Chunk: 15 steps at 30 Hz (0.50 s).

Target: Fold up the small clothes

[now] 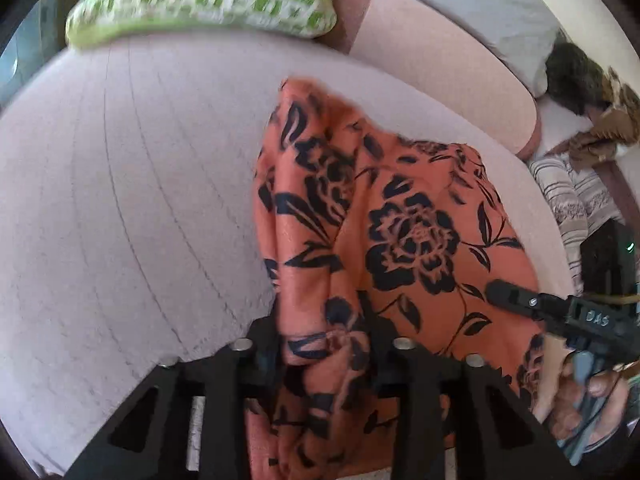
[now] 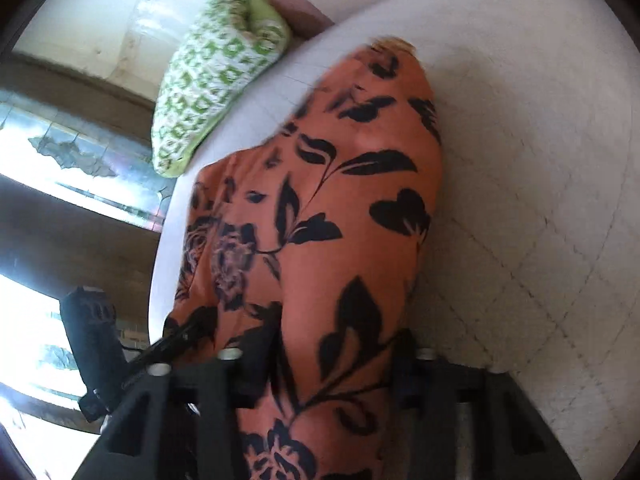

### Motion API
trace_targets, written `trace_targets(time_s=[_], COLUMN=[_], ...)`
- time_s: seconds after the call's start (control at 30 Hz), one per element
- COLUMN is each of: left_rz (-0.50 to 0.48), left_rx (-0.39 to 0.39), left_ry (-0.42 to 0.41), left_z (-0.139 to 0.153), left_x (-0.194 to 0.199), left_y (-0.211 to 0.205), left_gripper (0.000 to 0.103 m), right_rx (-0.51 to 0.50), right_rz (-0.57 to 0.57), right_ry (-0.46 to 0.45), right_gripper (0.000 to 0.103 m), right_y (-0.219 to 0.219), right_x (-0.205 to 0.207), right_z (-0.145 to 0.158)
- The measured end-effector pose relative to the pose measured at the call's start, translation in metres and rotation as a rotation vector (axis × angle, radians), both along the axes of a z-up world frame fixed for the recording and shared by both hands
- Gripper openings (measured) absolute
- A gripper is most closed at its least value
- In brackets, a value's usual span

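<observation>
Left tongs [image 1: 324, 344]: closed narrow on a bunched fold of the orange flowered cloth [image 1: 400, 220]. Right tongs [image 2: 324, 356]: likewise clamped on the same cloth, which passes between the jaws. The cloth runs ahead of both tongs and lies on the pale quilted bed [image 1: 140, 200]. A green checked pillow [image 1: 200, 0] sits far ahead of the left tongs. The right tongs appear at the left tongs' right side.

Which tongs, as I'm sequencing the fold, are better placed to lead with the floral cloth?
Probably left: the left tongs pinch a gathered bunch of floral cloth; it spreads wide past the right tongs.
</observation>
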<state>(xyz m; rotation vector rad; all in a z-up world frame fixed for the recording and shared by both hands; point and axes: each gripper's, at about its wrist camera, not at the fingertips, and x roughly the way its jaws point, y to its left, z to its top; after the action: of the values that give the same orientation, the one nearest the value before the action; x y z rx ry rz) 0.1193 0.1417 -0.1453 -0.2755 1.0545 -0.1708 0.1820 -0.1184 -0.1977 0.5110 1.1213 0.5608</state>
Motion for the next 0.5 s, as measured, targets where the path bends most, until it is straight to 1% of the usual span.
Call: trace_targets(time_s=[0.03,0.07,0.1,0.13,0.17,0.2,0.27,0.3,0.33,0.4,0.43,0.47,0.5], left_rz=[-0.002,-0.01,-0.019,-0.034,-0.05,-0.055,-0.069,-0.078,-0.089,-0.105,-0.114,-0.133,-0.136], left_rx=[0.02,0.022,0.012,0.002,0.003,0.003,-0.019,-0.023,-0.018,-0.018,-0.003,0.024,0.046], left_ry=[-0.041,-0.073,-0.105,-0.147,-0.2,-0.226,-0.295,-0.323,-0.324,-0.297,-0.298,-0.278,-0.229], left_z=[0.007,0.018,0.029,0.042,0.061,0.07,0.091,0.094,0.093,0.081,0.069,0.051,0.036], left_x=[-0.002,-0.003,-0.004,-0.005,-0.002,-0.001,0.009,0.015,0.02,0.037,0.045,0.055,0.064], left_y=[-0.005,-0.011,-0.017,-0.025,-0.036,-0.043,-0.064,-0.074,-0.083,-0.105,-0.116,-0.127,-0.132], left_gripper=[0.028,0.027,0.026,0.026,0.026,0.026,0.026,0.027,0.028,0.031,0.034,0.052,0.069], right_rx=[-0.006,-0.016,-0.036,-0.047,-0.053,-0.06,-0.066,-0.065,-0.068,-0.053,-0.057,-0.078,-0.099], right_rz=[0.01,0.02,0.03,0.031,0.032,0.032,0.028,0.02,-0.005,-0.054,-0.074,-0.105,-0.139], right_ry=[-0.023,-0.058,-0.109,-0.139,-0.17,-0.214,-0.269,-0.29,-0.307,-0.272,-0.267,-0.261,-0.231], right_gripper=[0.038,0.037,0.037,0.037,0.037,0.037,0.037,0.037,0.037,0.038,0.041,0.048,0.059], right_y=[0.002,0.002,-0.001,-0.005,-0.011,-0.024,-0.048,-0.058,-0.075,-0.105,-0.116,-0.127,-0.136], right_x=[-0.001,-0.001,-0.001,-0.001,0.0,0.003,0.007,0.01,0.015,0.029,0.033,0.038,0.041], right_z=[0.008,0.02,0.04,0.05,0.065,0.084,0.105,0.11,0.113,0.104,0.095,0.081,0.061])
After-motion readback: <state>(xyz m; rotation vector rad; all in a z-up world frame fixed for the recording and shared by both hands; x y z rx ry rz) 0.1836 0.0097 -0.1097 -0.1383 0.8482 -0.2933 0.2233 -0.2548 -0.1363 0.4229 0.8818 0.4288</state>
